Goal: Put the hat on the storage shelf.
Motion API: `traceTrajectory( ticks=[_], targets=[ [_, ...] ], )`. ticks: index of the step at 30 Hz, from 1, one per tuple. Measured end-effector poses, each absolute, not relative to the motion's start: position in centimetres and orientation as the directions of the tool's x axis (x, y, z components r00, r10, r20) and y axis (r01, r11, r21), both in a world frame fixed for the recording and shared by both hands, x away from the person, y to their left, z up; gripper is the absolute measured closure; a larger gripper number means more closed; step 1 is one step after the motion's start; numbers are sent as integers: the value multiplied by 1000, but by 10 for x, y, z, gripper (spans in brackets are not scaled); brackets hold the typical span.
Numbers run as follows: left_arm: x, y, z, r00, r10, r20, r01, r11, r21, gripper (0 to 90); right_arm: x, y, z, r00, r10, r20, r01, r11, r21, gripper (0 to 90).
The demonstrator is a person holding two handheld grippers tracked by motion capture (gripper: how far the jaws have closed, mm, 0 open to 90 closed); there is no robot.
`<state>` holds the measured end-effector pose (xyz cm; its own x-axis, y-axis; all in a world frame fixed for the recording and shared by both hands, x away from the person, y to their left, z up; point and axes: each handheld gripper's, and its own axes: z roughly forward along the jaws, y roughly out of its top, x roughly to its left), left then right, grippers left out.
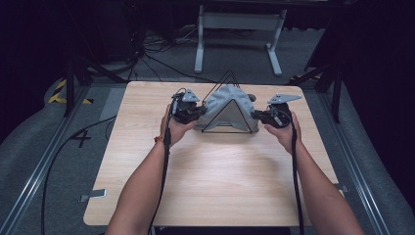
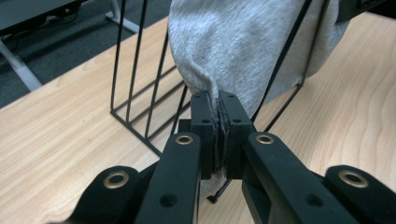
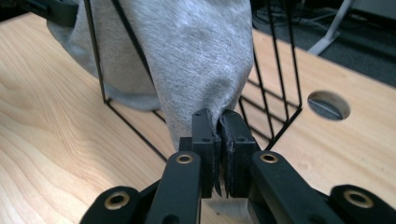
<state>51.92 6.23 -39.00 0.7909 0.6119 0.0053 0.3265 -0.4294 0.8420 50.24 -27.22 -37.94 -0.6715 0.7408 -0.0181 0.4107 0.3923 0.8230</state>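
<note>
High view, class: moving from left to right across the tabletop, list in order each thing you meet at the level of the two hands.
Left hand → left tongs, shut on the grey cloth → black wire rack draped with that cloth → right tongs, also shut on the cloth → right hand.
</note>
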Motion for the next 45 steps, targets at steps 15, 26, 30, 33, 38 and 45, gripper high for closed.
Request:
traceTrajectory(
  ticks=[15,26,30,33,38,45],
  targets=[
    [505,78,-402,764,643,57,307,-440,844,792,495,-274,-379,-666,744,-56,411,428,805,842],
    [468,101,-394,772,616,156,269,-539,798,527,469,-290,-355,-691,713,-124,377,501,779,752],
    [458,109,-396,778,612,139,295,-552,780,453,458,-294,-353,-696,704,-142,366,518,773,718],
    [446,117,-399,787,603,130,302,-561,771,413,449,-297,-353,-692,703,-161,360,530,767,698],
    [428,128,-405,786,599,156,308,-598,740,375,436,-301,-357,-697,690,-193,350,563,749,640],
    [406,143,-417,789,590,173,314,-629,712,311,421,-307,-368,-700,677,-226,351,602,717,557]
  ],
)
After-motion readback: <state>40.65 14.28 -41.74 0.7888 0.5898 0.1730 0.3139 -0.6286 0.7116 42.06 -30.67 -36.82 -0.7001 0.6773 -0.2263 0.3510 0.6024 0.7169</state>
